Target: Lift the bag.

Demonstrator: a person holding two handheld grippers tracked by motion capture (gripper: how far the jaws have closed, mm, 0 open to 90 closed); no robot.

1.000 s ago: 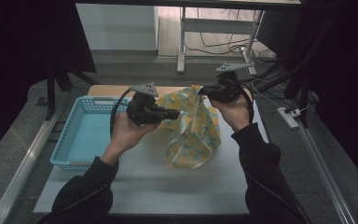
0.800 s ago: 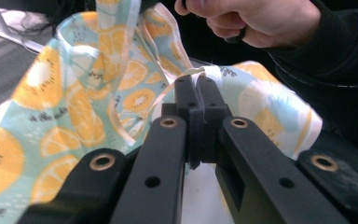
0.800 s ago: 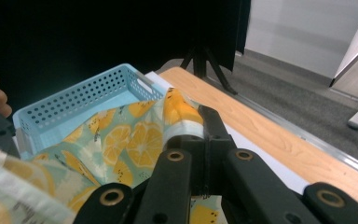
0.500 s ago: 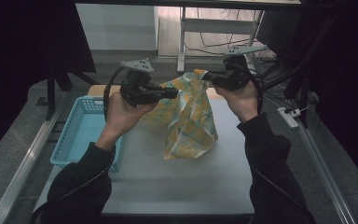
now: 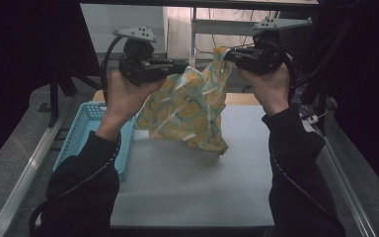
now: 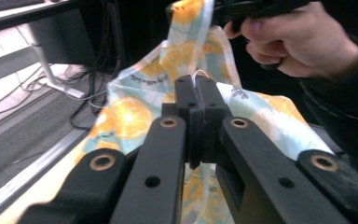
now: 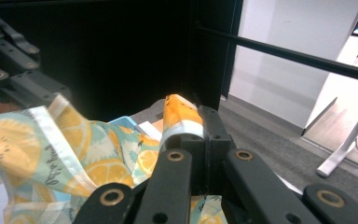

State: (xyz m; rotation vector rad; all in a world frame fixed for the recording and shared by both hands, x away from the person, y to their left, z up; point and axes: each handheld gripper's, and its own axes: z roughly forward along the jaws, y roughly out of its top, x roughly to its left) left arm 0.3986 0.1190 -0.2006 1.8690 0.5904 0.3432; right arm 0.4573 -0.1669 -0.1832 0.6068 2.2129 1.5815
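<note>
The orange-and-teal citrus-print cloth [image 5: 192, 111] is held aloft over the grey table [image 5: 192, 182], pinched between the fingers of left gripper [image 5: 185, 65] and right gripper [image 5: 226, 54]; spreading or folding seemingly remains undone.

Both forearms in dark sleeves raised, hands up at about the same height. Left hand [image 5: 123, 96] wraps the handle of the left gripper [image 5: 186, 66], which points toward the right gripper; jaws pressed flat together, fabric pinched between the tips in the left gripper view. Right hand [image 5: 269, 84] holds the right gripper [image 5: 225, 53], pointing back toward the left one; jaws closed tight, fabric edge clamped at the tips in the right gripper view. Gripper tips near each other, not touching. Grey three-cornered plate on top of each. Cable trails from the left gripper along the left sleeve.
</note>
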